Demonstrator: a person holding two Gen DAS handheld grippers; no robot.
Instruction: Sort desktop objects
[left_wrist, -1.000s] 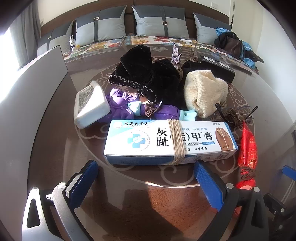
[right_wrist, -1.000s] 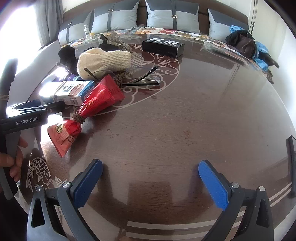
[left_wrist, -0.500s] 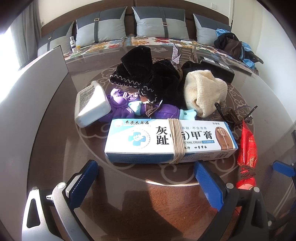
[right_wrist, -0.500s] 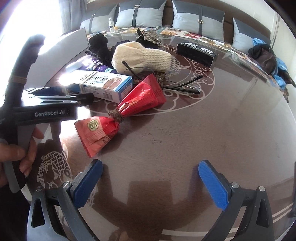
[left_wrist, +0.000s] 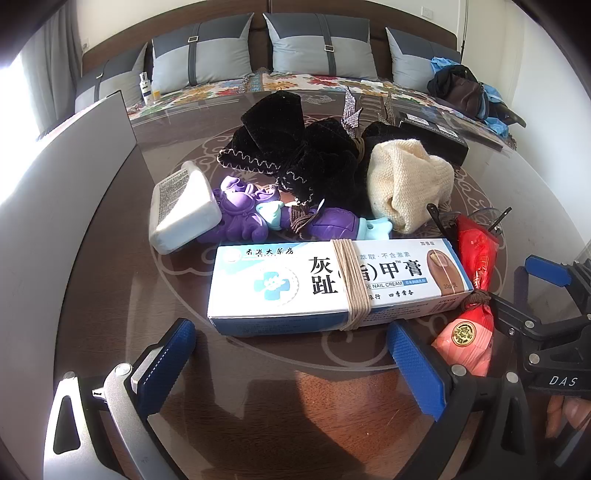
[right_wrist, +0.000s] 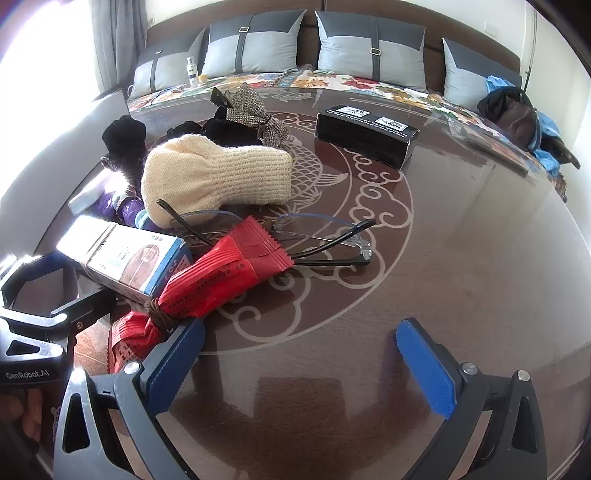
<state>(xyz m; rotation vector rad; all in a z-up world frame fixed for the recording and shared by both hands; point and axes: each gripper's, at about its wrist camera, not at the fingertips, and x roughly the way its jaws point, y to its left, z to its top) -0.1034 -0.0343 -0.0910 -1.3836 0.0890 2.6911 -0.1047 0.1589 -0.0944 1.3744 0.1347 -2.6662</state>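
Observation:
A white-and-blue nail cream box (left_wrist: 332, 284) bound with string lies just ahead of my open left gripper (left_wrist: 291, 365), nothing between its fingers. To its right lies a red snack packet (left_wrist: 474, 291) tied at the middle. In the right wrist view the same red packet (right_wrist: 225, 273) sits by the left finger of my open right gripper (right_wrist: 301, 363), beside the box (right_wrist: 125, 258). Folded glasses (right_wrist: 325, 236) lie past the packet. A cream knitted pouch (right_wrist: 214, 177), black velvet pouches (left_wrist: 295, 155), a purple toy (left_wrist: 251, 216) and a white bottle (left_wrist: 181, 210) are heaped behind.
A black box (right_wrist: 364, 129) stands at the far side of the round glass-topped table (right_wrist: 461, 258). A grey panel (left_wrist: 66, 206) rises along the left. Behind the table runs a sofa with grey cushions (left_wrist: 317, 48) and a dark bag (right_wrist: 511, 110).
My right gripper has moved left and forward toward the red packet, which now sits at its left finger. It has come into the left wrist view on the right. The left gripper has barely moved.

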